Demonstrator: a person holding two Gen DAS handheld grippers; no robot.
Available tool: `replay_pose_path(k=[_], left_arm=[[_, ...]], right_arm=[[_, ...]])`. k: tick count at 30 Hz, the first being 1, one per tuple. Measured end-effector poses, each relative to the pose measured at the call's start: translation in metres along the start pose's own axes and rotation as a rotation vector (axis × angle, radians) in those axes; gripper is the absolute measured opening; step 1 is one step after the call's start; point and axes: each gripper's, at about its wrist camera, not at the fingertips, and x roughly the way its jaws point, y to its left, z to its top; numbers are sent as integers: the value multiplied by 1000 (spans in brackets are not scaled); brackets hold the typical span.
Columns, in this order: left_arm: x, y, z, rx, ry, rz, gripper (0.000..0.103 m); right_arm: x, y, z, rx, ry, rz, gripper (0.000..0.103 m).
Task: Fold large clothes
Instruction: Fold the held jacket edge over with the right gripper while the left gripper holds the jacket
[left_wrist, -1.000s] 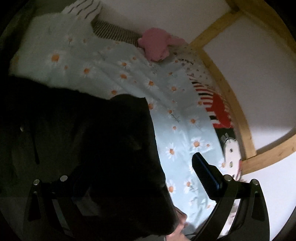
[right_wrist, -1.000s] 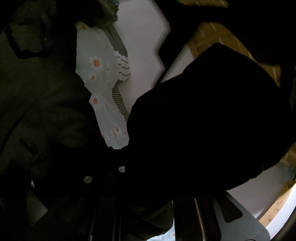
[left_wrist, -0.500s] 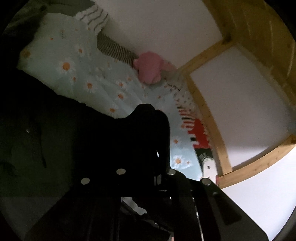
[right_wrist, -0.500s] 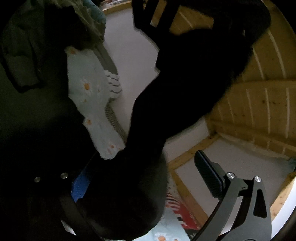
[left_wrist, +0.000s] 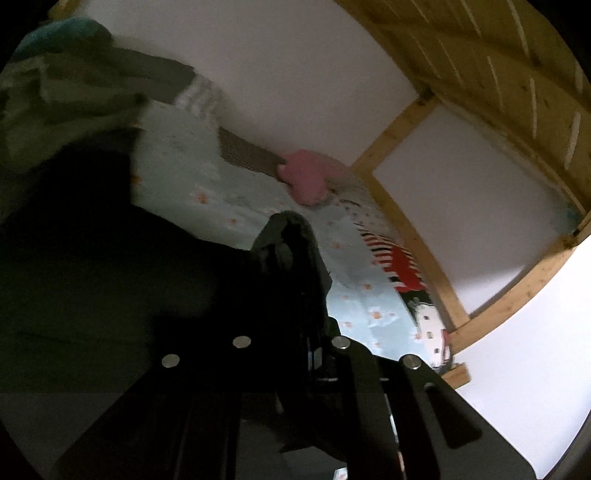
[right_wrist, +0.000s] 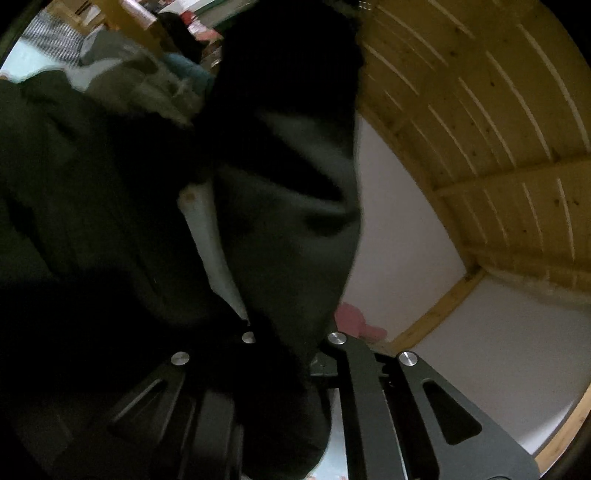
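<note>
Dark garment (right_wrist: 288, 229) up off the bed (left_wrist: 229, 192), a thick fold of it hanging tall through the middle of the right view, the rest of it bulking dark on the left. In the left view the same cloth (left_wrist: 110, 280) lies heaped over the near left of the daisy-print bed. Left gripper (left_wrist: 291, 258) is clenched on a bunched edge of the garment, jaws together with cloth squeezed out at the tip. Right gripper (right_wrist: 291, 354) looks closed on the hanging fold too, cloth running straight down between its arms, though the tips themselves are buried in fabric.

My read: this is the lift-and-carry part of a fold, both corners pinched and raised. Next move calls for swinging the held edge across and laying it flat on the rest of the garment, both sides level so the fold lands square, then letting go.

Farther out: pink toy (left_wrist: 308, 179) at the far side by the wall, striped red blanket (left_wrist: 399, 266) to the right, wooden frame (left_wrist: 413, 236) beyond, slatted ceiling (right_wrist: 480, 110) overhead.
</note>
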Motion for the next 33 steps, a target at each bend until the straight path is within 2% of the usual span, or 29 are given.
replay_pose_path(k=[3, 6, 7, 8, 10, 11, 13, 15, 18, 19, 20, 21, 22, 23, 24, 26, 27, 28, 29, 30, 32, 33], left_arm=[[-28, 36, 6, 18, -32, 97, 9], [-46, 91, 7, -7, -40, 219, 10], [-46, 112, 5, -19, -31, 271, 12], [-44, 140, -4, -29, -18, 366, 13], [-35, 187, -26, -36, 10, 503, 13], [-30, 200, -37, -34, 10, 549, 13], [-30, 227, -61, -74, -13, 571, 14], [-31, 242, -73, -121, -42, 548, 16], [-30, 260, -83, -158, -57, 527, 22], [-29, 262, -83, -158, -58, 527, 22], [-29, 265, -81, -150, -56, 540, 23], [-26, 267, -79, -151, -56, 545, 24], [-25, 270, -79, -165, -53, 545, 24], [-24, 273, -80, -179, -53, 542, 24], [-23, 274, -82, -188, -50, 541, 24], [-24, 274, -86, -177, -47, 559, 25], [-23, 274, -86, -173, -48, 571, 26], [-24, 276, -84, -173, -50, 579, 26], [-27, 277, -85, -183, -57, 583, 26], [-29, 278, -85, -195, -63, 584, 28], [-37, 276, -85, -222, -91, 598, 42], [-45, 270, -85, -219, -120, 605, 60]], right_arm=[[4, 39, 38, -26, 2, 21, 6], [14, 101, 73, -126, 25, 95, 6], [13, 125, 82, -167, 45, 141, 6], [11, 143, 87, -204, 65, 178, 5], [8, 179, 93, -268, 105, 259, 5], [2, 195, 96, -300, 110, 287, 5], [-8, 216, 98, -338, 125, 324, 6], [-16, 226, 97, -359, 147, 342, 7], [-28, 228, 92, -381, 148, 348, 16], [-31, 223, 92, -362, 131, 388, 28], [-36, 213, 91, -337, 110, 409, 52], [-45, 196, 91, -282, 76, 424, 67], [-43, 179, 88, -238, 53, 444, 89], [-46, 154, 88, -142, 24, 509, 100], [-45, 136, 88, -66, 18, 544, 100], [-20, 88, 85, 172, 94, 567, 100], [4, 70, 79, 293, 176, 576, 100], [26, 59, 70, 362, 245, 580, 100], [58, 52, 51, 470, 388, 602, 100], [89, 57, 27, 557, 546, 662, 100], [117, 85, -4, 558, 687, 728, 100], [122, 96, -11, 531, 680, 721, 100]])
